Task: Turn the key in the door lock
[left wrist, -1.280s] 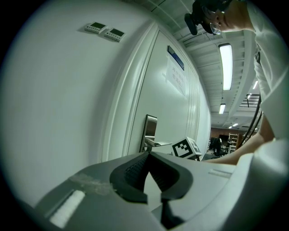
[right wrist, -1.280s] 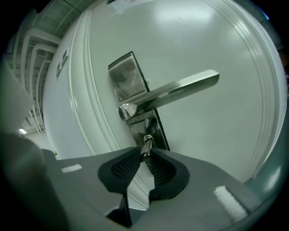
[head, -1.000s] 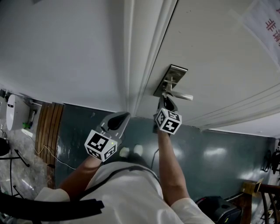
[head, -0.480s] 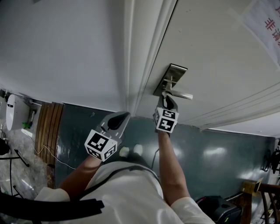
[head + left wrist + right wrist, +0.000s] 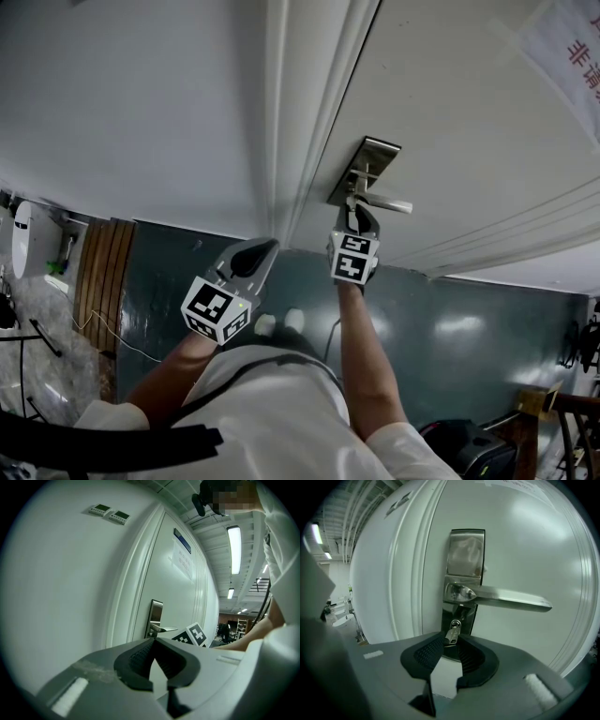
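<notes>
A small silver key (image 5: 451, 633) sits in the keyhole of the steel lock plate (image 5: 465, 573), just under the lever handle (image 5: 506, 598). My right gripper (image 5: 451, 641) is at the lock with the key's head between its jaw tips. The jaws are opening, and a gap shows beside the key. In the head view the right gripper (image 5: 357, 211) touches the plate (image 5: 367, 167) below the handle (image 5: 389, 204). My left gripper (image 5: 261, 249) hangs lower left by the door frame, away from the lock. It is shut and holds nothing, its tips (image 5: 153, 640) meeting.
The white door (image 5: 450, 112) carries a paper notice (image 5: 572, 47) at its upper right. The door frame (image 5: 300, 112) and a plain wall (image 5: 122, 94) lie left of the lock. A dark green floor (image 5: 450, 328), a wooden panel (image 5: 103, 281) and a black bag (image 5: 469, 450) lie below.
The right gripper has rolled at the lock, so its marker cube shows a different face. Its place is the same. The left gripper has not moved.
</notes>
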Demonstrator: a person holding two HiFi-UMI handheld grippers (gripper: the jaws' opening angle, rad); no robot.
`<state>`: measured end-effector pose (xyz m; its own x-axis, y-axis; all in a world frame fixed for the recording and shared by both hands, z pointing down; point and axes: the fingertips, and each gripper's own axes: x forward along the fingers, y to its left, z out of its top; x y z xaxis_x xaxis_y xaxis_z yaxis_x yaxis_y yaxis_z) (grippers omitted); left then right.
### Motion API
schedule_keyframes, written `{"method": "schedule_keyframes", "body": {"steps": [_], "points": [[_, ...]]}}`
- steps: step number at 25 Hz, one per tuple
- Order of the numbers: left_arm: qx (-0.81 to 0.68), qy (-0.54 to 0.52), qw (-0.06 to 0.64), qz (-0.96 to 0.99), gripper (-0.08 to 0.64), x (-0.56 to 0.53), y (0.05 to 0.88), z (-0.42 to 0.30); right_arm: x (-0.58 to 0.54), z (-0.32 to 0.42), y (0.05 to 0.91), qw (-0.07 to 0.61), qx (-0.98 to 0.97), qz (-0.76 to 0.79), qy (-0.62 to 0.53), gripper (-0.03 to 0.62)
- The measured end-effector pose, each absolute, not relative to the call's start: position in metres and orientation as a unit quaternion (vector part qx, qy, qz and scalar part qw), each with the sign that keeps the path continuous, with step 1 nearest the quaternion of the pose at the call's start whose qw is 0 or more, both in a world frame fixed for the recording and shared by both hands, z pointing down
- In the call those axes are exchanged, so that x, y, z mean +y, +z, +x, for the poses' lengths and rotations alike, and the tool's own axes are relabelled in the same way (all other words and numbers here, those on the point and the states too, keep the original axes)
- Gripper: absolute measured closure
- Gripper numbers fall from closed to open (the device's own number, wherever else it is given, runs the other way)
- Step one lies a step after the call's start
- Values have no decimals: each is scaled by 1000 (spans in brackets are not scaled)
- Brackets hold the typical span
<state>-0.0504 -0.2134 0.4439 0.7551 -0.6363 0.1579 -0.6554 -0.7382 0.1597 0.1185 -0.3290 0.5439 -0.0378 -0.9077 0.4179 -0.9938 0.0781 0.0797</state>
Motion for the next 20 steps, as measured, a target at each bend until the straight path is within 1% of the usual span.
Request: {"method": "schedule_keyframes", "body": {"steps": [7,13,20], "points": [[-348,44,103,931,555,-214,443,-49,-330,119,545,173,-712,667,135,497],[-348,43,104,931,555,-213,444,-48,-329,119,548,191,-716,659,127,486],[-343,41,102,933,555,-212,442,-43,-321,119,549,185,-723,653,130,483]]}}
